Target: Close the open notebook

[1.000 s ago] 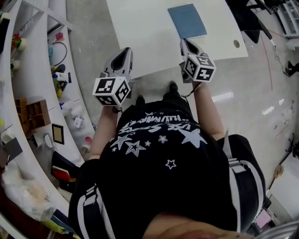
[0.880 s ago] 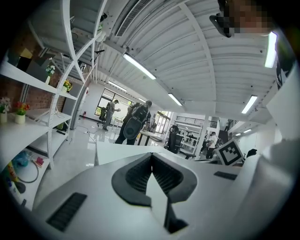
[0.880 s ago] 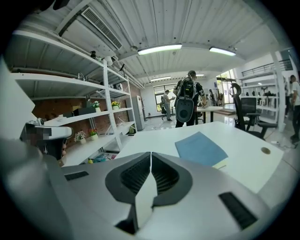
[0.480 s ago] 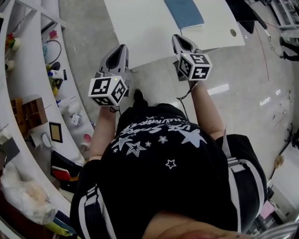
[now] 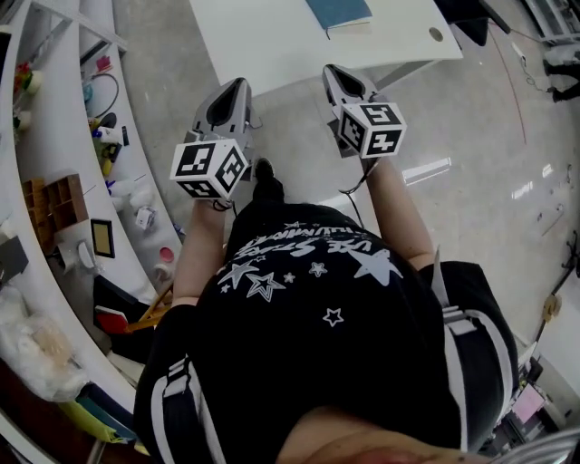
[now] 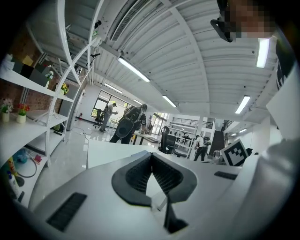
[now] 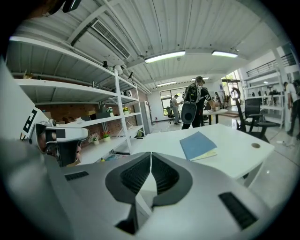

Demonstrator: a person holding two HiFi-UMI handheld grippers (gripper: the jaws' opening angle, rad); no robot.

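Note:
The blue notebook (image 5: 338,13) lies closed on the white table (image 5: 272,45) at the top edge of the head view. In the right gripper view the notebook (image 7: 197,144) lies flat with pale page edges showing, well beyond the jaws. My left gripper (image 5: 237,84) and right gripper (image 5: 331,71) hang over the floor, short of the table's near edge. Both are shut with nothing between their jaws. The left gripper (image 6: 151,154) points level at the table (image 6: 108,152), and the right gripper (image 7: 150,153) points at the table top (image 7: 234,147).
White curved shelves (image 5: 54,208) with small items run along the left. Grey floor (image 5: 299,127) lies between me and the table. In the gripper views, people stand in the background (image 7: 192,105), and an office chair (image 7: 251,112) stands at the table's right.
Both grippers have drawn back from the table edge. The table and notebook have slid toward the top of the head view. The jaws stayed shut.

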